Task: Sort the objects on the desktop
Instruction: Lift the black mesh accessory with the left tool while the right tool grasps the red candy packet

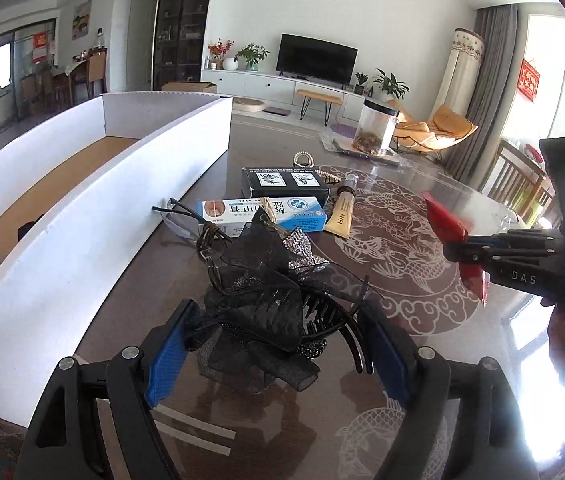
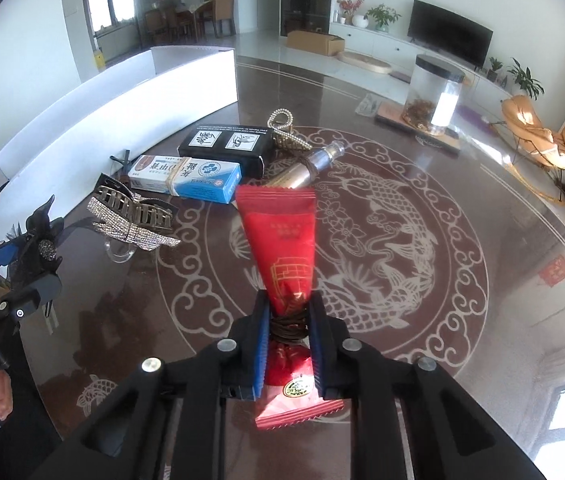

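The right tongs (image 2: 288, 330) are pressed tight on a red packet (image 2: 282, 240), pinching it at a waist wound with a dark band (image 2: 288, 328). The packet's long end sticks out ahead of the pads and its short end, with a gold seal, lies back between the arms. In the left wrist view the same packet (image 1: 448, 232) hangs clear above the counter (image 1: 402, 240), to the right of the blue box (image 1: 266, 216).

The left tongs (image 1: 278, 344) hold a black mesh hair clip (image 1: 258, 320): the blue pads (image 1: 166, 360) stand fairly wide, with the clip's ruffles and comb teeth filling the gap between them. It sits nearer the camera than the blue box, and whether it is lifted off the counter I cannot tell.

The blue box lies on the counter just beside the wall of a white tray (image 1: 122, 208). Behind it, touching or nearly so, lies a black box (image 1: 286, 186). A gold tube (image 1: 342, 216) lies just right of the blue box, and a string of pearls (image 1: 304, 159) beyond the black box. A rhinestone claw clip (image 2: 138, 216) rests in front of the blue box, near its left end. A clear jar (image 1: 374, 128) stands well beyond the blue box, on a flat board.
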Demonstrator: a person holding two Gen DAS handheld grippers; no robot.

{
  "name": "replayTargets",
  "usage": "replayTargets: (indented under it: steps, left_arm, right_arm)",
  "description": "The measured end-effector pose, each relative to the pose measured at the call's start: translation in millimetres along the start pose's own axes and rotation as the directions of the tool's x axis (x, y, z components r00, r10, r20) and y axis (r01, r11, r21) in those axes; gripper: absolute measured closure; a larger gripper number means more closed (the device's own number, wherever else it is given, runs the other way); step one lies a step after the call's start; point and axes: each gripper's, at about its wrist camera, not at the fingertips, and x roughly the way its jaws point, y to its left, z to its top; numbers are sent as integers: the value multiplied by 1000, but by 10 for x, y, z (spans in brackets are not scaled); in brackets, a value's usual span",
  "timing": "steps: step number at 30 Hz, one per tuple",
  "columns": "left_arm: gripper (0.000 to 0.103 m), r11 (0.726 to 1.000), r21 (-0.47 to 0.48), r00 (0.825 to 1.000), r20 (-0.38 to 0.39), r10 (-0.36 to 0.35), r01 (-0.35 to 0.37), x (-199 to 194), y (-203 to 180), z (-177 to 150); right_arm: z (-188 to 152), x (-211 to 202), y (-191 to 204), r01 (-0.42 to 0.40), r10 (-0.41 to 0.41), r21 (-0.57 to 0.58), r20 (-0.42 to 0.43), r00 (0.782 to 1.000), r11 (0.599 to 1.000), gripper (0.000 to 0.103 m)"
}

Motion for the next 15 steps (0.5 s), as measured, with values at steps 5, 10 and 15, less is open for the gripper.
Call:
replayTargets:
  steps: [5,10,15]
  left_arm:
    - [23,996,-84,995,102,10,-2,-540,372,396]
    - [23,982,-154,980,146,136,-113,-882,1103,848]
    - [23,937,-247,963,43,265,-247,-757,1927,974]
  right_arm:
    - [397,-222,390,-77,80,-42,71,994,996,84]
    - [1084,-252,1204,-165,185,-138,149,971,977,84]
    - [1721,-79,2137,-252,293,-221,180,939,942,84]
